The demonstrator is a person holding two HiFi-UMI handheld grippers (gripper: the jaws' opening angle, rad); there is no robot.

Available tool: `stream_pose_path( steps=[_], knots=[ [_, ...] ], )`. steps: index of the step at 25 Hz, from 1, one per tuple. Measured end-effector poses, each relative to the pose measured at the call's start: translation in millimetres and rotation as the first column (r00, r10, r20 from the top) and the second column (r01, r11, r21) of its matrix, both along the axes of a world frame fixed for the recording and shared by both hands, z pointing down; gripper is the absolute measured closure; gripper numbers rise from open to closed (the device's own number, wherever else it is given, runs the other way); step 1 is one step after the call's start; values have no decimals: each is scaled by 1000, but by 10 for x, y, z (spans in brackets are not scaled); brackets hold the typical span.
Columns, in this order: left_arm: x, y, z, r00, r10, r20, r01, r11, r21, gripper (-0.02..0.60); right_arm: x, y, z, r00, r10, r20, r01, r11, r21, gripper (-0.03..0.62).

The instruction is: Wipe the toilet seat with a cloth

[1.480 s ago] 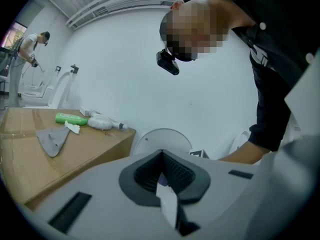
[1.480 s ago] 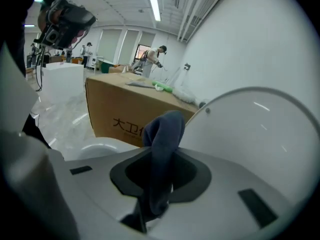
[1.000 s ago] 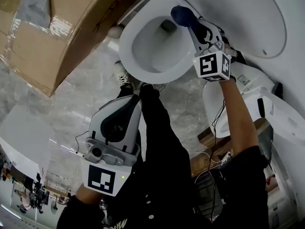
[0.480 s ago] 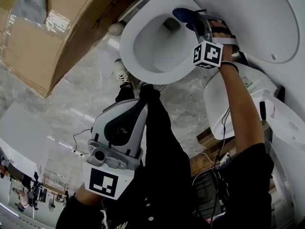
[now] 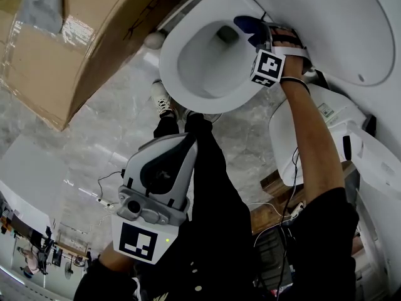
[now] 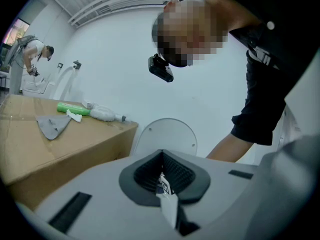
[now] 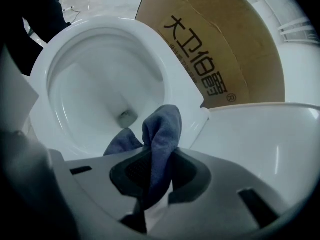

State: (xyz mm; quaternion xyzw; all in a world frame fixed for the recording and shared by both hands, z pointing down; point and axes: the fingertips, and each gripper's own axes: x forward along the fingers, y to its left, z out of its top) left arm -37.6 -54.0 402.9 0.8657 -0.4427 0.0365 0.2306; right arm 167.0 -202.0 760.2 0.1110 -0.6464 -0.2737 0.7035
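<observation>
The white toilet seat (image 5: 170,74) rings the open bowl at the top of the head view, with its lid (image 5: 326,24) raised to the right. My right gripper (image 5: 255,31) is shut on a dark blue cloth (image 5: 244,24) and presses it against the rear of the seat, near the hinge. In the right gripper view the blue cloth (image 7: 162,129) bulges up out of the right gripper (image 7: 157,169), just over the seat rim (image 7: 170,69). My left gripper (image 5: 182,142) hangs shut and empty by the person's leg, well away from the toilet. The left gripper (image 6: 162,176) shows its jaws closed together.
A large cardboard box (image 5: 75,42) stands just left of the toilet. On the cardboard box (image 6: 50,144) lie a green bottle (image 6: 72,108) and a grey rag (image 6: 52,125). A second white fixture (image 5: 301,130) is at the right. The person's shoe (image 5: 160,96) rests on the marble floor below the bowl.
My right gripper has slid the cloth rightward along the back of the seat toward the hinge. The left gripper has barely moved.
</observation>
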Motion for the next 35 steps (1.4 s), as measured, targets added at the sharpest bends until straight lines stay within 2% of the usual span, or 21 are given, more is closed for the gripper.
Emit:
stream_pose_path(
  steps=[5,16,25,35],
  knots=[
    [10,-7,-17,1000,3,3,-3,1000,2,571,-5,-27,24,1000,18,-19,-18,1000,-2,523],
    [32,8,-92,1000,11,16,-11,1000,14,569,131,134,52,997,-14,-75,12,1000,-19,525],
    [108,47,-152,1000,22,20,-23,1000,20,571,387,367,72,995,46,-91,-51,997,-58,525],
    [230,35,-199,999,52,17,-52,998,22,571,628,660,84,991,120,-65,-124,990,-69,526]
  ],
)
